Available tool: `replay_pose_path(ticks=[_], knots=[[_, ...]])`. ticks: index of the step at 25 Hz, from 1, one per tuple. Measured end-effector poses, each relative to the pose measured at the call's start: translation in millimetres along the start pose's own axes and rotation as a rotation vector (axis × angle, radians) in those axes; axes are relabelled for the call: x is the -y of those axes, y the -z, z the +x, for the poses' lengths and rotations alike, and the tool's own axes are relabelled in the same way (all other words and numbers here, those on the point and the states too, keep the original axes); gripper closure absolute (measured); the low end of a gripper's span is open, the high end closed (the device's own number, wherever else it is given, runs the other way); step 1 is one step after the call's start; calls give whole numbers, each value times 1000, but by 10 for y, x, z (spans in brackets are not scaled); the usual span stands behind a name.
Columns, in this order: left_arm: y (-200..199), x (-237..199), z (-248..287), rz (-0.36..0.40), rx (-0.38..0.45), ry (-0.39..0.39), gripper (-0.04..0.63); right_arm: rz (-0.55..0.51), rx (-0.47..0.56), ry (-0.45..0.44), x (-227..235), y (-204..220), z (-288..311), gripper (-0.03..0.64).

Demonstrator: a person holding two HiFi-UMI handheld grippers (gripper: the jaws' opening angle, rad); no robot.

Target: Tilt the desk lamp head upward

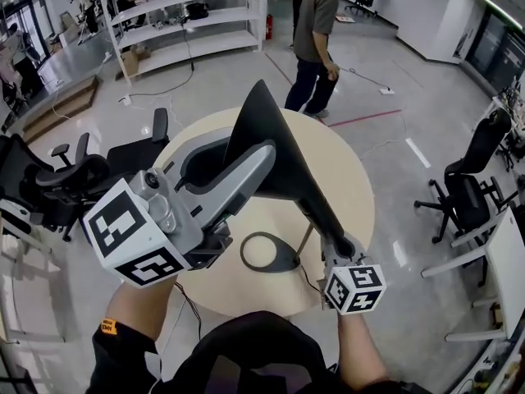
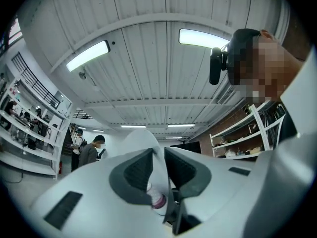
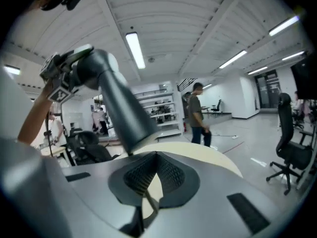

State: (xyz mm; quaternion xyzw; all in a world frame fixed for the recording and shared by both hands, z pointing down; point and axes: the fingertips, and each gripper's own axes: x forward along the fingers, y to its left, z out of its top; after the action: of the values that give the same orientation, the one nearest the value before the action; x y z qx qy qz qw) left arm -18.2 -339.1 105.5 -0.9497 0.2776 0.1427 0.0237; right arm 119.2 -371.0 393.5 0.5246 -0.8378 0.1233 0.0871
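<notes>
A desk lamp stands on the round beige table (image 1: 349, 187), with a black cone-shaped head (image 1: 275, 134), a thin stem (image 1: 305, 240) and a ring base (image 1: 267, 253). My left gripper (image 1: 244, 153) is shut on the head's wall. In the left gripper view (image 2: 157, 170) the white inside of the head (image 2: 143, 140) fills the gap between the pads, and the bulb (image 2: 157, 200) shows just below. My right gripper (image 1: 336, 249) is low beside the base, shut on the stem. The right gripper view (image 3: 156, 175) shows the stem (image 3: 148, 201) pinched between the jaws and the lamp head (image 3: 124, 113) rising to the left.
A person (image 1: 316, 31) stands on the floor beyond the table. Black office chairs (image 1: 74, 171) are at the left and another (image 1: 467, 195) at the right, by a white desk (image 1: 500, 261). White shelving (image 1: 180, 15) lines the back.
</notes>
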Motion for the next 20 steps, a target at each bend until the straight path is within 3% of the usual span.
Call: replay_pose_path(ticks=[3, 6, 12, 15, 20], knots=[[6, -45, 14, 30, -9, -33, 472, -76, -64, 3, -228, 203, 126, 607], [13, -33, -4, 47, -12, -33, 472, -72, -83, 45, -45, 260, 110, 607], [31, -39, -68, 78, -13, -48, 472, -26, 95, 274, 481, -204, -185, 607], [30, -31, -99, 75, -5, -46, 472, -43, 191, 261, 417, -493, -309, 607], [35, -16, -89, 62, 0, -48, 476, -121, 237, 195, 139, -717, -343, 607]])
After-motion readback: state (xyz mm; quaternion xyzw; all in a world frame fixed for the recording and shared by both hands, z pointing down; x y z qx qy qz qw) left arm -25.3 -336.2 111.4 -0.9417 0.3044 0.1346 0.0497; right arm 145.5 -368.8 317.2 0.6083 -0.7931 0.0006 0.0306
